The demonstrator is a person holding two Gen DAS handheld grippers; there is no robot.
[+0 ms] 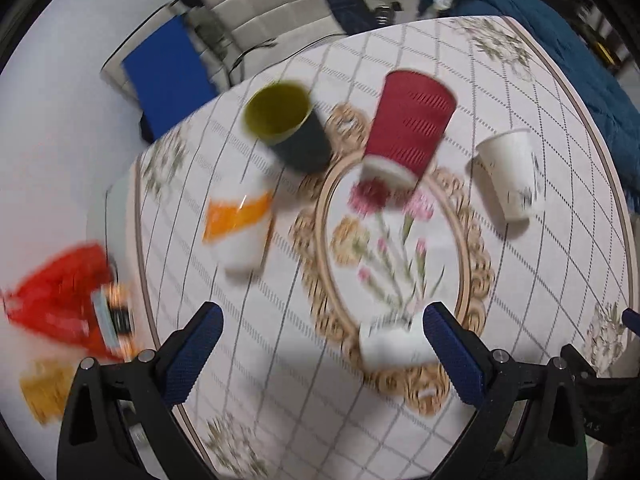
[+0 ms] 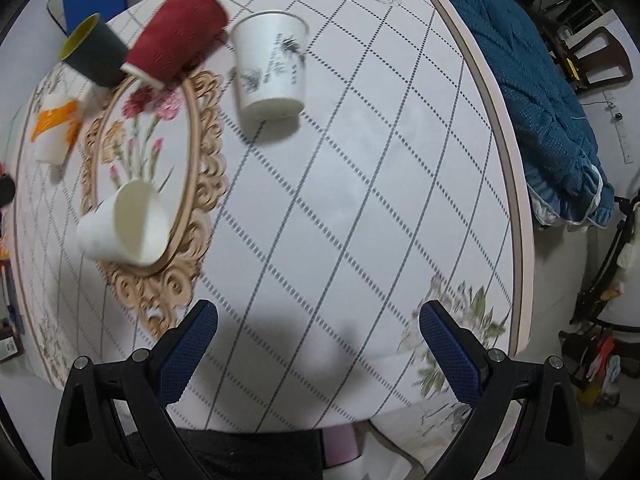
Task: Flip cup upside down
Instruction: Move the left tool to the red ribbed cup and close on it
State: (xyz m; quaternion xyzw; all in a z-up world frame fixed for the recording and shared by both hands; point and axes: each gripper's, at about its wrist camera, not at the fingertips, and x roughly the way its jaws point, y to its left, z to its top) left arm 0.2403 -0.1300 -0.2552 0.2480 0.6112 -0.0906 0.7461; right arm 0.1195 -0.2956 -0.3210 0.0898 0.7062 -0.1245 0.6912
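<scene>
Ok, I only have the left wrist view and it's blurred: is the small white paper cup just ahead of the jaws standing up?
Observer: No. In the right wrist view the small white paper cup lies on its side, with its open mouth toward that camera.
Operator: And the right gripper? I barely see it.
Observer: The right gripper has its jaws wide open with nothing between them, above the checked tablecloth.
</scene>
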